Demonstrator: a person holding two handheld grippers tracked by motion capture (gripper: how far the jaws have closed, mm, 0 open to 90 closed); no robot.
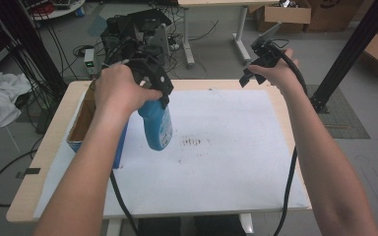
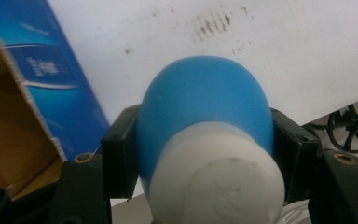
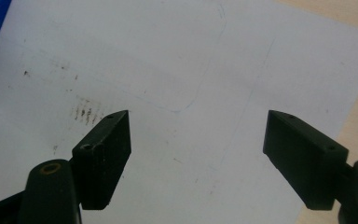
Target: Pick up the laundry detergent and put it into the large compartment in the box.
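Observation:
A blue bottle (image 1: 156, 125) with a white cap (image 2: 216, 182) hangs above the white sheet (image 1: 226, 147), bottom end pointing down at the table. My left gripper (image 1: 152, 81) is shut on it near the cap end, and in the left gripper view both black jaws press the bottle's (image 2: 205, 107) sides. An open cardboard box (image 1: 81, 120) with blue sides (image 2: 42, 79) stands just left of the bottle. My right gripper (image 1: 256, 66) is held high over the table's far right, open with its jaws wide apart (image 3: 198, 154) and nothing between them.
Dark smudges (image 1: 192, 142) mark the sheet's middle. The wooden table (image 1: 34, 182) shows around the sheet. Beyond the far edge are cables and equipment (image 1: 128, 29), a white cloth (image 1: 0, 98) at left, cardboard boxes (image 1: 285, 14) and a black frame post (image 1: 349, 54) at right.

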